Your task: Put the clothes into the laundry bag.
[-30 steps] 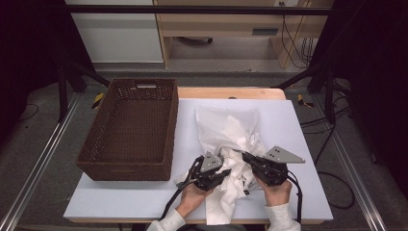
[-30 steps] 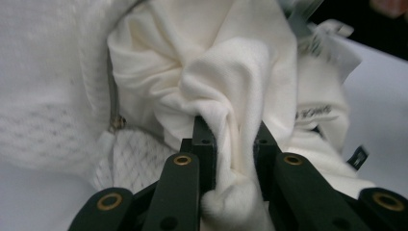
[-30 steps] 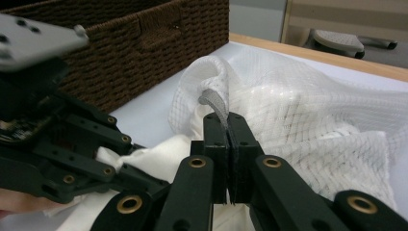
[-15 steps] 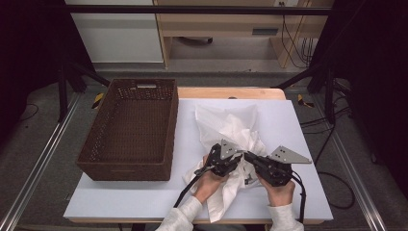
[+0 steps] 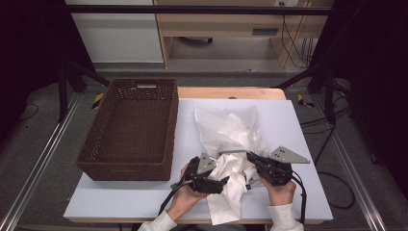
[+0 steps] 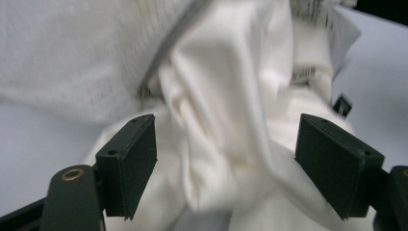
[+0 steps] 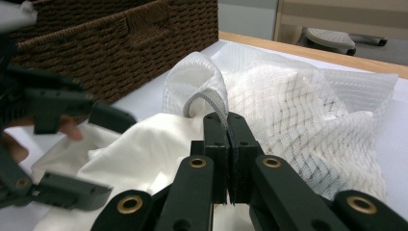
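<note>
Right gripper (image 7: 227, 144) is pinching the mesh bag (image 7: 308, 101) rim, and the left gripper (image 6: 226, 163) has just been opening, jaws wide around the white cloth (image 6: 226, 125) without pressing. If it closes on too little fabric, the cloth probably slips out beside the bag's mouth.

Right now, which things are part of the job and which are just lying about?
In play:
- white garment
- mesh laundry bag
- left gripper, jaws just opened, garment between them
- right gripper, shut on the bag's edge

Lying about:
- wicker basket
- floor cables

Wicker basket (image 5: 130, 127) just left of hands
</note>
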The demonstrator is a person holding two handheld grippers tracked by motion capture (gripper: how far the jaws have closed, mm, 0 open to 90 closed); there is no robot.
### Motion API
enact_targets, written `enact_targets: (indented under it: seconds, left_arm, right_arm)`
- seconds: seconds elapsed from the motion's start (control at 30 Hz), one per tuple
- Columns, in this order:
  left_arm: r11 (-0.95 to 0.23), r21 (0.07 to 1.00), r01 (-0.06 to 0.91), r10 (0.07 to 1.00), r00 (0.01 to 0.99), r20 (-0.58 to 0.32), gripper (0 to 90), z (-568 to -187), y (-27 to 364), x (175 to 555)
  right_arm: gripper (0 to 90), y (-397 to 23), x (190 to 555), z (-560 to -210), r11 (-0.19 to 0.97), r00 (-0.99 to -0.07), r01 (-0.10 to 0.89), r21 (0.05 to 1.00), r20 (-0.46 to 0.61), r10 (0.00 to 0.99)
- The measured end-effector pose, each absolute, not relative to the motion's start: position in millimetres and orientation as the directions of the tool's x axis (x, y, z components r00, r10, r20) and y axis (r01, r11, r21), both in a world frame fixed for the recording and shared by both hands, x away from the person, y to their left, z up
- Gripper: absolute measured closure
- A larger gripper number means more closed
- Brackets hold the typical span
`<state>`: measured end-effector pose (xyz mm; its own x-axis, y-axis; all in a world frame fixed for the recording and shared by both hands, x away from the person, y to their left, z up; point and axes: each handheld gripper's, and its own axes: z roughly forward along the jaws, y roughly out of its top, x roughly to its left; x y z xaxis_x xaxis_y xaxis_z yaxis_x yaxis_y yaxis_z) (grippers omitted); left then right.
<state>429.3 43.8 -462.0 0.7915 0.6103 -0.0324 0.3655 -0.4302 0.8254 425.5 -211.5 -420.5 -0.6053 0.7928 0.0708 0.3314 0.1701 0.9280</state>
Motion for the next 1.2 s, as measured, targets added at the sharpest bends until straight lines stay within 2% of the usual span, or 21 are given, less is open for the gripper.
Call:
enact_targets:
  seconds: [0.13,0.17,0.23,0.27,0.37,0.43,0.57,0.67,0.83,0.87,0.97,1.03,1.13,1.2]
  left_arm:
    - [-0.402,0.808,0.430,0.607,0.786,-0.116,23.7,-483.8,33.6,438.4]
    - [-0.403,0.805,0.435,0.606,0.786,-0.122,26.9,-486.4,29.0,440.2]
    - [-0.418,0.805,0.420,0.615,0.784,-0.089,43.1,-485.1,22.1,438.9]
    - [-0.409,0.814,0.413,0.606,0.790,-0.096,58.4,-482.8,22.2,436.9]
    - [-0.380,0.856,0.351,0.578,0.812,-0.076,71.4,-469.6,23.0,425.4]
    - [-0.370,0.873,0.317,0.560,0.826,-0.062,74.3,-459.1,19.3,422.0]
    - [-0.396,0.877,0.273,0.542,0.840,-0.017,75.5,-444.3,-1.2,430.6]
    - [-0.395,0.874,0.282,0.550,0.835,-0.021,75.8,-442.9,-15.6,442.3]
    - [-0.425,0.861,0.279,0.619,0.783,0.052,75.7,-454.4,-36.9,464.2]
    - [-0.414,0.864,0.286,0.634,0.771,0.049,75.6,-457.5,-37.8,468.0]
    - [-0.363,0.864,0.348,0.651,0.759,-0.032,75.4,-465.8,-38.3,480.2]
    - [-0.382,0.866,0.322,0.644,0.765,0.000,74.7,-466.6,-39.0,479.4]
    - [-0.385,0.863,0.329,0.630,0.777,-0.015,68.8,-463.4,-34.2,474.9]
    - [-0.384,0.858,0.340,0.613,0.789,-0.039,55.6,-458.7,-26.0,468.1]
  right_arm:
    - [88.9,-207.9,427.3,-423.9,0.183,-0.608,0.337,0.924,0.064,0.791]
    - [88.8,-207.3,427.4,-424.5,0.193,-0.611,0.334,0.923,0.057,0.789]
    - [88.9,-206.9,427.2,-424.6,0.195,-0.612,0.332,0.923,0.054,0.789]
    - [88.8,-207.8,427.1,-424.3,0.191,-0.611,0.331,0.924,0.056,0.790]
    - [88.8,-210.3,426.6,-423.2,0.180,-0.609,0.329,0.927,0.062,0.791]
    - [88.9,-210.6,426.7,-422.5,0.168,-0.610,0.327,0.930,0.072,0.789]
    - [88.9,-209.0,425.0,-420.0,0.159,-0.613,0.321,0.934,0.076,0.786]
    - [89.0,-210.9,423.0,-415.9,0.146,-0.609,0.306,0.941,0.076,0.789]
    - [89.1,-216.2,418.9,-409.6,0.123,-0.617,0.288,0.950,0.086,0.782]
    - [89.1,-216.6,418.5,-409.3,0.120,-0.616,0.292,0.949,0.091,0.783]
    - [89.1,-217.0,419.7,-411.2,0.120,-0.615,0.300,0.946,0.096,0.782]
    - [89.1,-216.5,421.5,-413.8,0.121,-0.616,0.311,0.943,0.103,0.781]
    - [89.1,-216.6,423.3,-416.8,0.130,-0.610,0.319,0.939,0.099,0.786]
    - [89.1,-216.7,423.2,-417.3,0.140,-0.603,0.318,0.938,0.086,0.793]
